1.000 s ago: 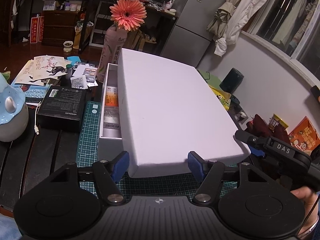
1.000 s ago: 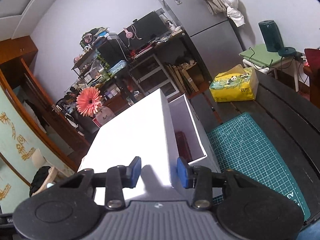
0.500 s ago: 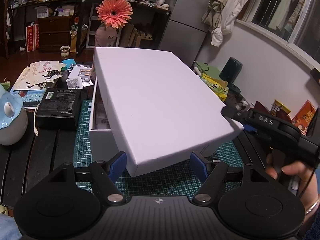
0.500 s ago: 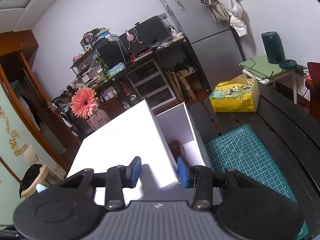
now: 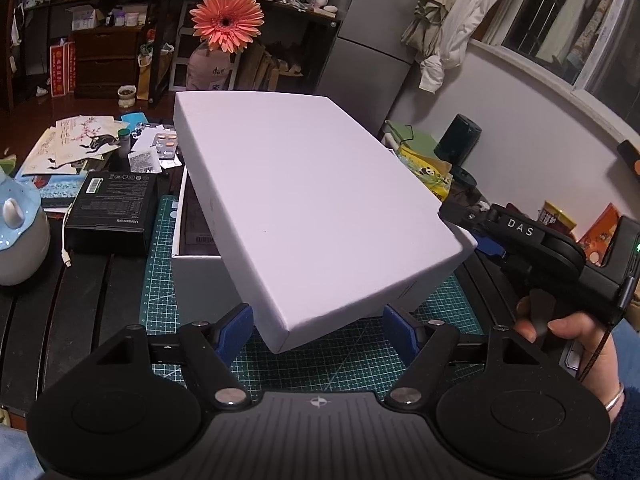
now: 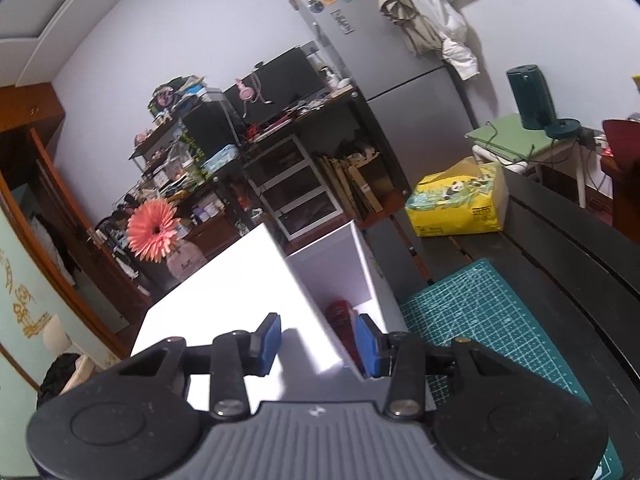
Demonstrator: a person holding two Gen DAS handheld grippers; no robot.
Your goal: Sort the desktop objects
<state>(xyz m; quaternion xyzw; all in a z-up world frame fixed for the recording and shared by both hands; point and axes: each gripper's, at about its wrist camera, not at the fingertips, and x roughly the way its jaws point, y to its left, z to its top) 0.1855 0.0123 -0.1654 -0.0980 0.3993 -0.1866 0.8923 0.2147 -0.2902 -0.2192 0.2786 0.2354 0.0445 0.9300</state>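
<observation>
A large white box lid (image 5: 304, 200) hangs tilted above the open white box (image 5: 196, 276) on the green cutting mat (image 5: 360, 356). My right gripper (image 6: 318, 340) is shut on the lid's edge (image 6: 240, 292); it shows at the right of the left wrist view (image 5: 480, 236). My left gripper (image 5: 320, 330) is open, its blue pads on either side of the lid's near corner, not clamping it. Inside the box I see a dark red item (image 6: 340, 316) and packets (image 5: 198, 228).
A black carton (image 5: 112, 208) and a white-blue pot (image 5: 20, 236) stand left of the mat. Papers and pill strips (image 5: 164, 144) lie behind. A pink flower in a bottle (image 5: 226, 20) stands at the back. A yellow tissue pack (image 6: 456, 204) lies far right.
The lid has risen off the box and tilted, its right side carried up by my right gripper. The left gripper has drawn back a little, and more of the mat shows.
</observation>
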